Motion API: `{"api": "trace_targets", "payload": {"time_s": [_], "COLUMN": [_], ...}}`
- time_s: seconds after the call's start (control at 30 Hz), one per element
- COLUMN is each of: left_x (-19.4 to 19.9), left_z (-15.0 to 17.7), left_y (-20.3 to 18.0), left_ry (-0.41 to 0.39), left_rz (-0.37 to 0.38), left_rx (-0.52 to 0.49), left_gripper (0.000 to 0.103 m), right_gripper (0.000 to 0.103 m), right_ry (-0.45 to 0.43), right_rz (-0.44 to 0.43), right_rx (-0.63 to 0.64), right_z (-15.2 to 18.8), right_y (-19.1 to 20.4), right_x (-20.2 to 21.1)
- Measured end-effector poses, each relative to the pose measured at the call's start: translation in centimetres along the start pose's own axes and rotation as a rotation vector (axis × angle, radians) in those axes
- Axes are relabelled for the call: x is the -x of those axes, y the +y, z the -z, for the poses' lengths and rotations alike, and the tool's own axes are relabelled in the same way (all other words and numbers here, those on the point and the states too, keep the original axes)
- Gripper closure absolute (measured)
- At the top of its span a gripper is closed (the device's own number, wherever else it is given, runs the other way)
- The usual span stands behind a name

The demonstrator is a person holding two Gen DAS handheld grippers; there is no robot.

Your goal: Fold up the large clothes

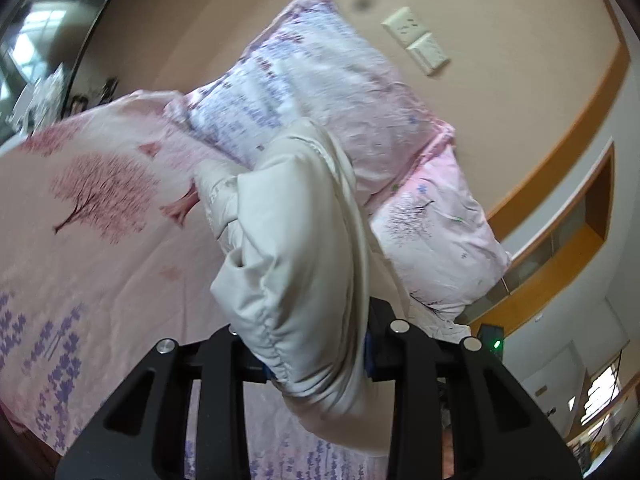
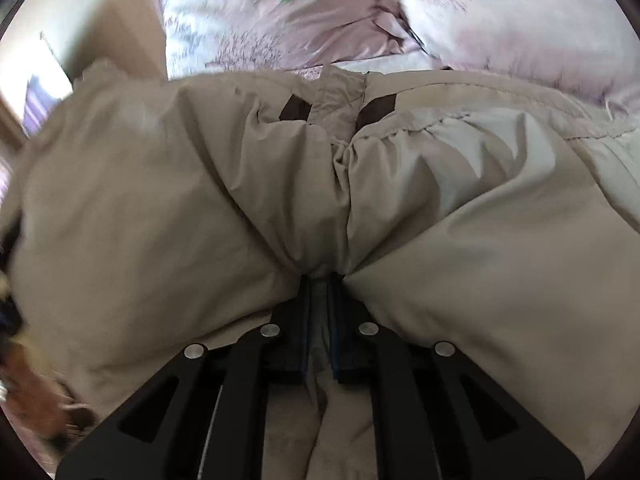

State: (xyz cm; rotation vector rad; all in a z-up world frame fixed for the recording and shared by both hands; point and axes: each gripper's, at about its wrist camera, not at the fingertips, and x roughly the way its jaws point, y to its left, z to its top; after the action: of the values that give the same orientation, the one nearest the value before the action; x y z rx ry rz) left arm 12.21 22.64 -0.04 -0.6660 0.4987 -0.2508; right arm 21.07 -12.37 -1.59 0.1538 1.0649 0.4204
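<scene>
A cream padded jacket hangs in the air in the left wrist view, its gathered cuff or hem end clamped between the jaws of my left gripper, well above the bed. In the right wrist view the same beige jacket fills the frame. My right gripper is shut on a bunched fold of it near a seam with two dark brown patches. The fingertips of both grippers are buried in fabric.
A pink bedsheet with tree and lavender print lies below. Two pink pillows lean against the beige wall, also in the right wrist view. Wall sockets and a wooden-trimmed shelf are at the right.
</scene>
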Motion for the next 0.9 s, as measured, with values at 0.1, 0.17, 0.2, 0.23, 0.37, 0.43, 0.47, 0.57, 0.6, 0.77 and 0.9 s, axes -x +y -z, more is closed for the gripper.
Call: {"api": "trace_targets", "payload": {"time_s": [0.1, 0.17, 0.2, 0.23, 0.37, 0.43, 0.47, 0.57, 0.6, 0.77, 0.9], "left_x": [0.1, 0.0, 0.0, 0.0, -0.3, -0.5, -0.5, -0.7, -0.6, -0.5, -0.5], "left_z": [-0.1, -0.1, -0.1, -0.2, 0.2, 0.6, 0.7, 1.0, 1.1, 1.8, 2.1], "left_y": [-1.1, -1.8, -2.2, -2.4, -4.5, -5.8, -6.6, -8.2, -8.6, -10.9, -11.9], "left_ry": [-0.003, -0.007, -0.009, -0.010, -0.003, -0.009, -0.013, -0.018, -0.020, -0.022, -0.021], "left_rz": [0.001, 0.008, 0.015, 0.020, 0.064, 0.070, 0.077, 0.105, 0.115, 0.137, 0.145], "left_rx": [-0.045, -0.069, -0.080, -0.088, -0.156, -0.204, -0.228, -0.264, -0.272, -0.327, -0.343], "left_gripper": [0.071, 0.071, 0.071, 0.071, 0.071, 0.071, 0.071, 0.071, 0.071, 0.070, 0.070], "right_gripper": [0.095, 0.095, 0.095, 0.095, 0.097, 0.097, 0.097, 0.097, 0.097, 0.097, 0.097], "right_ry": [-0.073, -0.110, -0.106, -0.094, 0.065, 0.095, 0.112, 0.113, 0.102, 0.025, -0.022], "right_rz": [-0.034, -0.024, -0.022, -0.017, 0.040, 0.051, 0.044, -0.009, -0.030, -0.107, -0.103], "right_rx": [-0.026, -0.012, -0.008, -0.005, 0.000, -0.002, -0.010, 0.001, -0.006, -0.077, -0.101], "right_z": [-1.0, -1.8, -2.1, -2.4, -3.4, -4.1, -4.5, -4.7, -4.4, -2.8, -3.5], "right_y": [-0.5, 0.0, 0.3, 0.6, 1.0, 1.2, 1.1, 0.5, 0.1, -2.0, -2.4], "right_x": [2.6, 3.2, 3.0, 2.5, -2.8, -3.5, -3.7, -3.3, -2.7, 0.7, 1.3]}}
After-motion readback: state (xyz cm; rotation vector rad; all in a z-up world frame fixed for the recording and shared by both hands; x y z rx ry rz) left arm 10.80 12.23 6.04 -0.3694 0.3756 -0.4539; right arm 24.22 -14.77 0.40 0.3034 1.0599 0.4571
